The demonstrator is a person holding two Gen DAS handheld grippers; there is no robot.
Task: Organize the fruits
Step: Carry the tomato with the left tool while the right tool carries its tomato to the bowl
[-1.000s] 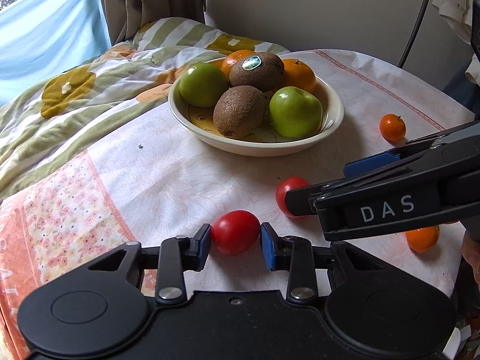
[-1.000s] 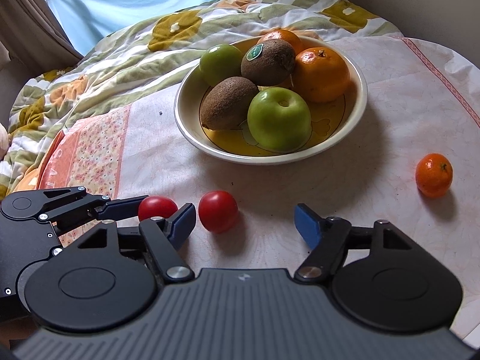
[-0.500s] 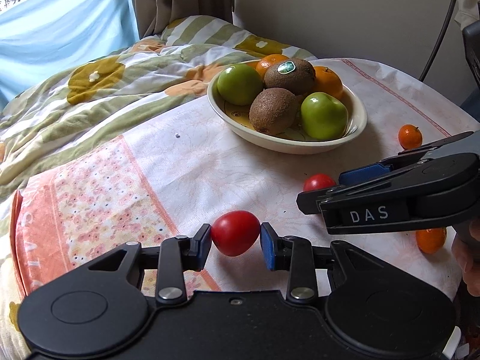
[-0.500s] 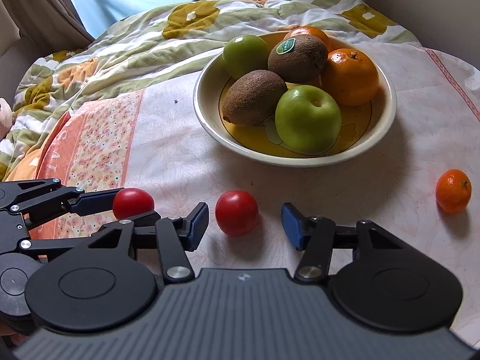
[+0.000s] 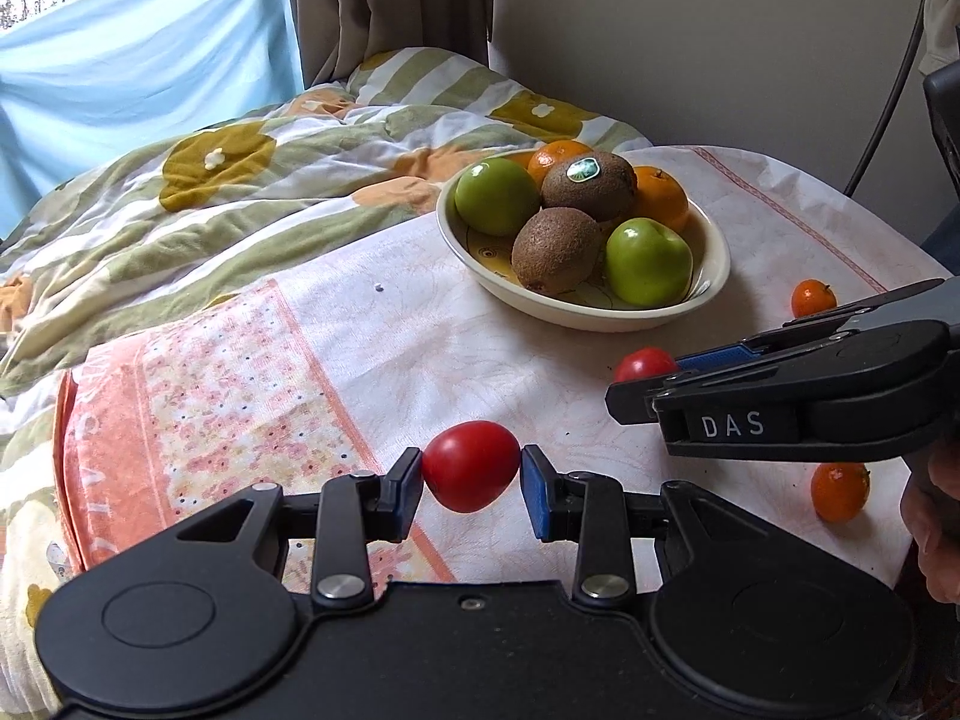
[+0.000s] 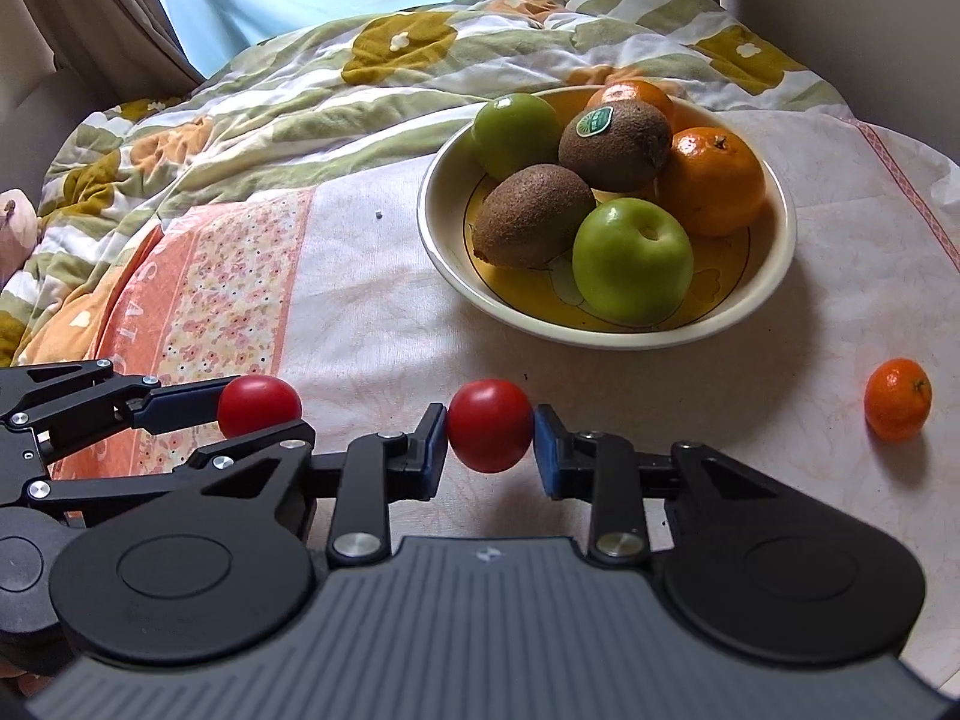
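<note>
My left gripper (image 5: pixel 471 483) is shut on a red tomato (image 5: pixel 470 465) and holds it above the tablecloth. My right gripper (image 6: pixel 489 441) is shut on a second red tomato (image 6: pixel 490 425); in the left wrist view that tomato (image 5: pixel 643 363) shows at the right gripper's tip. The left gripper's tomato (image 6: pixel 259 405) also shows at the left of the right wrist view. A cream bowl (image 6: pixel 774 276) beyond both grippers holds two green apples, two kiwis and oranges.
Small mandarins lie on the cloth: one (image 6: pixel 897 399) right of the bowl, another (image 5: pixel 839 491) near the table's right edge. A flowered quilt (image 5: pixel 210 192) covers the bed behind and left. A wall and a cable stand behind.
The right gripper has closed on the second tomato. The left gripper has pulled back and up with its tomato; the bowl now looks farther away.
</note>
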